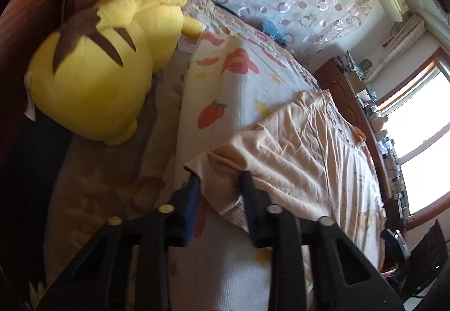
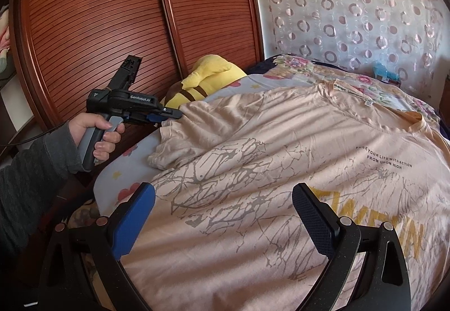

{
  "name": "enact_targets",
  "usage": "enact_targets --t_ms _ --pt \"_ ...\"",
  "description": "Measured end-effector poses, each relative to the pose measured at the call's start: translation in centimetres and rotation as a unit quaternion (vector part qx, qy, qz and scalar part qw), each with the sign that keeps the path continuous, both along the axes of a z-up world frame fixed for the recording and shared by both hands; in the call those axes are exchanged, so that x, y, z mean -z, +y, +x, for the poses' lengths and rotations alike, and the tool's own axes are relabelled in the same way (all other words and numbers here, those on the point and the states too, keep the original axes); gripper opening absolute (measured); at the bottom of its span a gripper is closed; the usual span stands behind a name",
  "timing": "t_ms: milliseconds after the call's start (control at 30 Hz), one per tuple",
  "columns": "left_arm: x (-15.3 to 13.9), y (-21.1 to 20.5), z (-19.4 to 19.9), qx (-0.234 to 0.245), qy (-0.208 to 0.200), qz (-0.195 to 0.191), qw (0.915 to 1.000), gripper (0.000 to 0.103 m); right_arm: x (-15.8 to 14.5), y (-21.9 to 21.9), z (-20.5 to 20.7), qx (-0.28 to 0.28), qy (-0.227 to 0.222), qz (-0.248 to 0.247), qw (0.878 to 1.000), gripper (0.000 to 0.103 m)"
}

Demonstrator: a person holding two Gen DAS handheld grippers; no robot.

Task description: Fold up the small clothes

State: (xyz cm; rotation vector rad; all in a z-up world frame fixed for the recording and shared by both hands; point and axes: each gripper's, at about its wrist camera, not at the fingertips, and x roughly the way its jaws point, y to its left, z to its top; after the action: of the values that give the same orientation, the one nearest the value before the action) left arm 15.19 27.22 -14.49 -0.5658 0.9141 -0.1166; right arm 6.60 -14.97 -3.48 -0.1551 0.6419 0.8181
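1. T-shirt (image 2: 281,159), peach with grey crack print and dark text lines, is lying spread flat on the bed, filling most of the right wrist view.
2. Right gripper (image 2: 223,215) is hovering just above the shirt's lower part, jaws standing wide apart, nothing between the blue pad and the black pad.
3. Left gripper (image 1: 220,181) is pinching the shirt's sleeve edge at the left side of the bed; fabric is sitting bunched between its fingers (image 1: 249,184), jaws nearly together on it.
4. In the right wrist view, a hand (image 2: 97,131) in a grey sleeve is squeezing the left gripper's handle and trigger; the tips are sitting at the sleeve fold.
5. Blanket (image 1: 225,77), white with strawberry and star prints, is lying under the shirt and showing beyond its left edge.
6. Yellow plush toy (image 1: 92,72) with brown stripes is resting beside the blanket, against the slatted wooden wardrobe door (image 2: 98,15).
7. Floral quilt (image 2: 295,66) is lying past the shirt collar at the far end of the bed.
8. Sheer curtain (image 2: 351,7) with ring pattern is hanging behind it.
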Motion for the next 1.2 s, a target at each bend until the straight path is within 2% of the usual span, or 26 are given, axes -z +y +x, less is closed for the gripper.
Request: enact_targets --t_ms 33,167,300,533,733,900,1067,1167,1200 --pt "-0.3 0.0 0.0 -0.001 -0.005 0.016 0.9999 0.01 0.0 0.1 0.2 0.002 0.0 0.001 1.0 0.098" --pt "-2.2 -1.8 -0.4 0.012 -0.031 0.113 0.993 0.003 0.1 0.0 0.5 0.013 -0.002 0.011 1.0 0.098" --pt "-4.4 -3.2 -0.7 0.019 -0.062 0.151 0.9864 0.001 0.1 -0.8 0.7 0.027 0.0 0.02 0.999 0.098" --pt "-7.6 -5.6 -0.9 0.042 -0.094 0.166 0.9807 0.001 0.2 -1.8 1.3 0.049 -0.001 0.031 0.998 0.098" --pt "-12.1 -11.7 -0.2 0.096 -0.142 0.17 0.9705 0.001 -0.1 -3.3 1.8 0.073 -0.006 0.041 0.996 0.098" --pt "-15.5 -18.6 1.2 0.16 -0.171 0.159 0.9591 0.001 -0.1 -5.2 2.1 0.101 -0.011 0.051 0.994 0.098" --pt "-16.6 -24.6 2.1 0.217 -0.166 0.149 0.9503 0.001 0.3 -7.1 2.3 0.127 -0.009 0.064 0.99 0.098" --pt "-16.6 -25.8 2.0 0.239 -0.159 0.142 0.9472 0.002 0.7 -7.4 2.4 0.137 -0.005 0.063 0.989 0.098" --pt "-16.5 -25.8 1.9 0.241 -0.158 0.142 0.9471 0.007 0.8 -7.3 2.5 0.139 -0.004 0.062 0.988 0.098"
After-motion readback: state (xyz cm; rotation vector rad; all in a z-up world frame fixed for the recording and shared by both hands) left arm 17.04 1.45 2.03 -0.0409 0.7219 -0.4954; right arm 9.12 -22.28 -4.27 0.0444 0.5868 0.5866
